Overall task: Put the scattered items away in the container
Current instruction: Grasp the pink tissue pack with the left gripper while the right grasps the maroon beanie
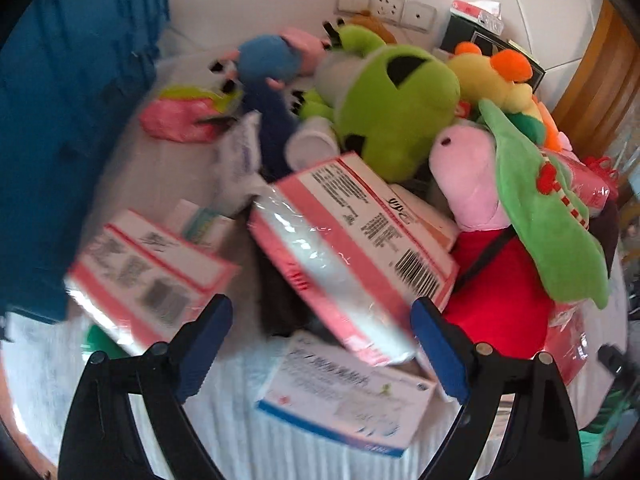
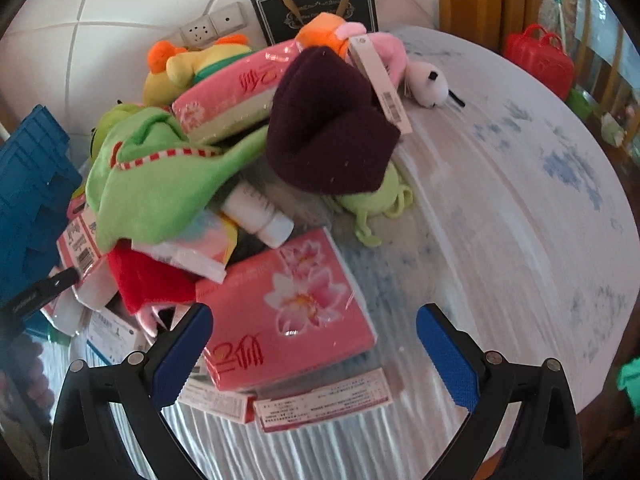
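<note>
A heap of items lies on a white-clothed table (image 2: 500, 200). In the left wrist view my left gripper (image 1: 320, 350) is open, its fingers on either side of the near end of a pink tissue pack (image 1: 344, 248). A blue crate (image 1: 60, 140) stands at the left. A green plush (image 1: 396, 108) and a pink pig plush in red (image 1: 480, 208) lie behind. In the right wrist view my right gripper (image 2: 314, 354) is open over a pink flowered tissue pack (image 2: 288, 312). A dark knit hat (image 2: 328, 128) and a white bottle (image 2: 260, 216) lie beyond.
Flat medicine boxes (image 2: 320, 400) lie at the table's front edge, and one (image 1: 344, 396) lies under the left gripper. A black gift bag (image 2: 316, 8) and wall sockets (image 2: 212, 24) are at the back. A red case (image 2: 540, 60) stands beyond the table's right.
</note>
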Demonstrator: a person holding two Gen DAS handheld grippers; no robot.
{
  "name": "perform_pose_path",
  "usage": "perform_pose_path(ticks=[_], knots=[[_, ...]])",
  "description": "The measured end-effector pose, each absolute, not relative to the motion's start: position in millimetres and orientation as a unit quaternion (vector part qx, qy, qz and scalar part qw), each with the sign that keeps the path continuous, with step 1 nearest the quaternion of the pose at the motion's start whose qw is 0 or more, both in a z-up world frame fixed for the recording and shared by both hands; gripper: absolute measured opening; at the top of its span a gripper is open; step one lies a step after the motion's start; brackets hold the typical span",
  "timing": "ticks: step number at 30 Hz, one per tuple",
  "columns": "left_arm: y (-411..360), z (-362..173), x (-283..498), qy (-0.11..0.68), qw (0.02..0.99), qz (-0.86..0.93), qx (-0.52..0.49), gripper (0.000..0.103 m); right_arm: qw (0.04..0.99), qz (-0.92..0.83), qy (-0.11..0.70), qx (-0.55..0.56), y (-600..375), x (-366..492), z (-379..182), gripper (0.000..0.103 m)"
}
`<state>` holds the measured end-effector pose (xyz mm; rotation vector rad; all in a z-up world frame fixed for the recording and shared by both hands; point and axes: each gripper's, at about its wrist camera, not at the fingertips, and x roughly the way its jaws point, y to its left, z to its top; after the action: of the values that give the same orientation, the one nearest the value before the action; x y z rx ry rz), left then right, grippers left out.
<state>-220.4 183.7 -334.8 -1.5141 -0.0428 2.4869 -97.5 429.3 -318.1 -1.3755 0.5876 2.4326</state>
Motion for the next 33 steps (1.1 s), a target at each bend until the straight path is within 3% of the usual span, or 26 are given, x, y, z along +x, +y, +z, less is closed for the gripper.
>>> perform_pose_path(ticks=[8,12,15,24,25,26,30,33], knots=[[219.8,-363.2,-235.3,0.011,0.155,0.832,-0.533,0.098,0.130,0.836,0.198,-0.494,396.1,-98.4,-340.4,0.103],[221.3,-358.9,-232.8,0.032,0.162,0.845,-0.509,0.089,0.141,0.828,0.228,-0.492,395.1,-93.9,-346.7,0.103],[215.5,-351.4,-228.1,0.049,0.166,0.850,-0.498,0.087,0.149,0.814,0.269,-0.493,406.2,-88.3,-352.0,0.103],[213.1,-325.1,-174.5,0.113,0.201,0.854,-0.466,0.086,0.130,0.805,0.291,-0.501,422.2,-115.6,-374.1,0.102],[214.9,-323.2,-167.7,0.114,0.206,0.854,-0.464,0.086,0.134,0.809,0.281,-0.498,421.6,-117.3,-371.2,0.100],[216.8,-321.4,-164.1,0.114,0.210,0.853,-0.464,0.086,0.146,0.821,0.248,-0.493,418.0,-118.5,-362.5,0.089],[220.4,-317.5,-157.6,0.113,0.208,0.857,-0.459,0.085,0.172,0.841,0.174,-0.483,412.0,-117.5,-334.5,0.041],[226.9,-323.1,-156.5,0.122,0.208,0.853,-0.463,0.085,0.130,0.841,0.189,-0.489,414.7,-113.0,-330.6,0.038]])
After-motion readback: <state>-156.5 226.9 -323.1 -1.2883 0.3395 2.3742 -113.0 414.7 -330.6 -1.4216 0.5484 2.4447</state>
